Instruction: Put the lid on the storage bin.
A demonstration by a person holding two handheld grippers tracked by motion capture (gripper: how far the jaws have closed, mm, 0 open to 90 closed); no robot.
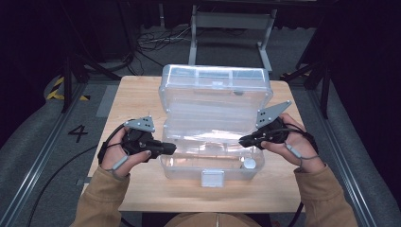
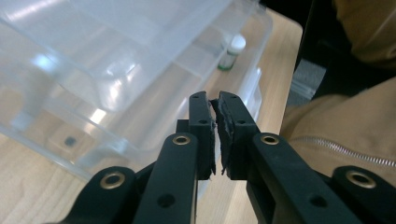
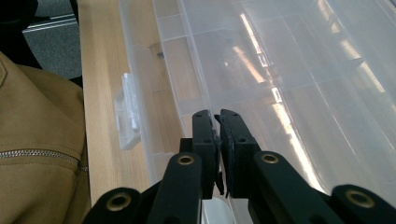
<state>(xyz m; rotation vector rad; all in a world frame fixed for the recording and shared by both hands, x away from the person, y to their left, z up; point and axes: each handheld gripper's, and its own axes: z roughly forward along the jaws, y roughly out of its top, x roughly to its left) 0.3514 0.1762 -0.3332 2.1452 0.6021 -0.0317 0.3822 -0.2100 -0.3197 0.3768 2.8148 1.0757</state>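
A clear plastic box (image 1: pixel 189 171) sits open on the wooden table (image 1: pixel 142 94), its lid (image 1: pixel 215 82) tilted back. A small white-capped bottle (image 1: pixel 249 164) (image 2: pixel 232 50) stands in the box's front right corner. My left gripper (image 1: pixel 174 149) (image 2: pixel 214 97) is at the box's left rim, shut with nothing between its pads. Above the box's right side, my right gripper (image 1: pixel 241 140) (image 3: pixel 217 114) is also shut and holds nothing. It hangs over a clear divided tray (image 3: pixel 261 70).
The box's white front latch (image 1: pixel 212 178) (image 3: pixel 127 112) hangs open toward the person. A tiny dark piece (image 2: pixel 70 141) lies in one compartment. Bare table runs left and right of the box. A metal frame (image 1: pixel 231 21) and cables (image 1: pixel 156 40) lie beyond the far edge.
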